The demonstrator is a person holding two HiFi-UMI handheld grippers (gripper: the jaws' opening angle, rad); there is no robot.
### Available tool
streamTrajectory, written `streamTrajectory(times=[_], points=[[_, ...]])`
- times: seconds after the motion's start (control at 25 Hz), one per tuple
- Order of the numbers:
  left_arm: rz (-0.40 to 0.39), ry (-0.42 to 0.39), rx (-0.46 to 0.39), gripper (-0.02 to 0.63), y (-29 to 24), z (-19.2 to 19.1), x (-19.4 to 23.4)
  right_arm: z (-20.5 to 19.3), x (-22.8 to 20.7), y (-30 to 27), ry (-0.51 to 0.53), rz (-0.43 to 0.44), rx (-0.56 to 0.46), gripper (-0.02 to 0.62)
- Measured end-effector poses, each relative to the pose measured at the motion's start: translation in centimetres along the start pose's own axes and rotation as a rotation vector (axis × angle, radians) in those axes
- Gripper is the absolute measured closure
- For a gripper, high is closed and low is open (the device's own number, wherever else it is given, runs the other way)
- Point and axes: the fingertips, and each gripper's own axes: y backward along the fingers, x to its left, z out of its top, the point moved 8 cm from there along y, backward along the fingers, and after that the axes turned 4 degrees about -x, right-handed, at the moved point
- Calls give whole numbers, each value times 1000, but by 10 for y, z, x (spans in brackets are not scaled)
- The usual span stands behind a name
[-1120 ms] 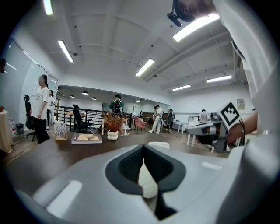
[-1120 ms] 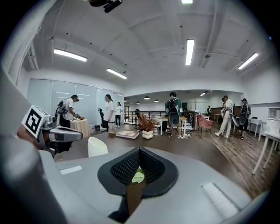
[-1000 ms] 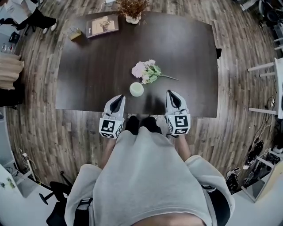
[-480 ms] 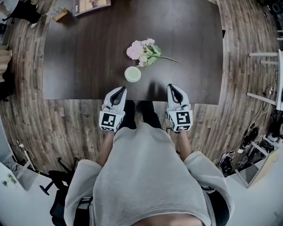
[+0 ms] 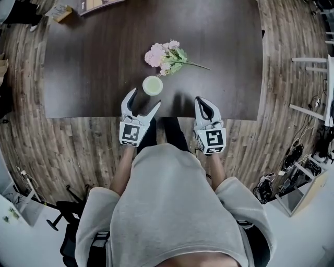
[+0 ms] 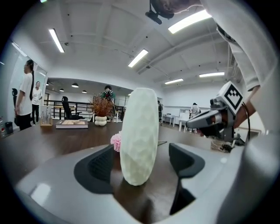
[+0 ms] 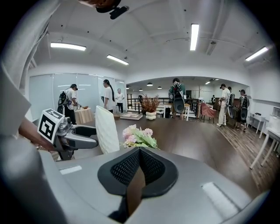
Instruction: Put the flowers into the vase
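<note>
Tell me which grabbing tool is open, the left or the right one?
The left tool: its jaws are opening, with the pale green textured vase between them, untouched. On the right tool they are pressed together.

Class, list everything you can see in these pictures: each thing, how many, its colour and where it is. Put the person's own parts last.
table: one, dark brown, in front of the person.
vase: one, pale green, upright near the table's near edge.
flowers: one bunch, pink with green leaves, lying just beyond the vase.
book: one, brownish, at the table's far edge.
small box: one, tan, by the far left corner.
dried plant: one, reddish brown in a white pot, at the table's far end.
bystanders: several, standing beyond the table.
left tool: one, grey, jaws opening, vase between them, untouched.
right tool: one, grey, jaws together, empty, right of the vase.
</note>
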Motion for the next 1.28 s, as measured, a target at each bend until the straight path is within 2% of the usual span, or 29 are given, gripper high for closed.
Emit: streamTrajectory(times=[0.44,0.6,0.64,1.0,1.08,1.12,1.16,1.28], points=[[-30,-24,-20,221,-36,4,2,-2,-8,-5,3,6,11,597],[-18,-32,-23,223,-39,3,4,0,-8,-8,4,9,10,597],[-17,-37,-23,249,-39,4,5,0,-8,-9,4,10,10,597],[-20,-43,-30,253,-40,3,5,-2,-13,-17,16,4,29,597],[-21,-40,-31,253,-40,4,5,-3,-13,-21,107,-15,58,597],[-22,-39,-32,253,-40,3,6,-4,-11,-24,212,-29,82,597],[-23,-38,-32,253,-40,3,6,-5,-8,-28,364,-47,107,597],[-24,-33,-35,252,-40,3,6,-10,9,-39,943,-111,145,597]])
